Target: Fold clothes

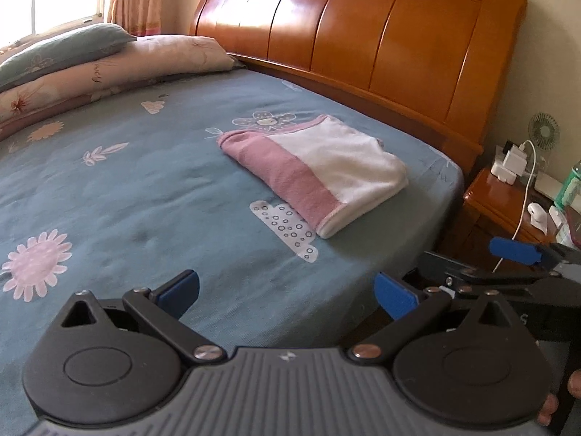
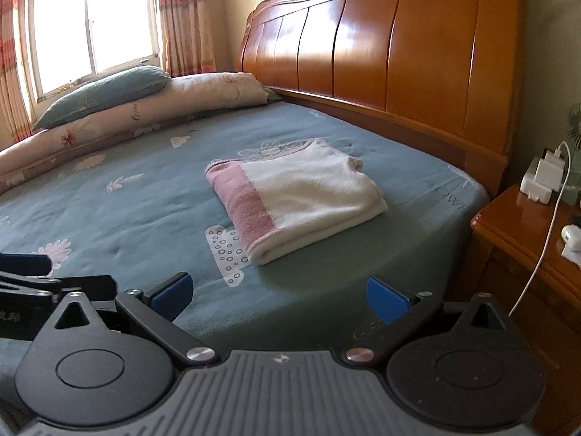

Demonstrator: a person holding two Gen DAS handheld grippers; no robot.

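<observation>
Garment: pink-and-white folded cloth (image 1: 319, 172) (image 2: 296, 194), lies flat on bed (image 1: 145, 181) (image 2: 127, 218), near headboard (image 1: 363, 36) (image 2: 381, 43) side, close to bed's edge by nightstand (image 1: 490, 200) (image 2: 526, 225).
L gripper (image 1: 287, 296): jaws wide, nothing held, hovers over bed edge, well short of cloth.
R gripper (image 2: 279, 296): jaws wide, empty, over bed edge too, apart from cloth.
Bedding: pillow (image 1: 65, 49) (image 2: 105, 92) on rolled quilt (image 1: 109, 69) (image 2: 145, 112), far side by window (image 2: 90, 25).
Nightstand: chargers w/ white cable (image 1: 523, 196) (image 2: 548, 232).
</observation>
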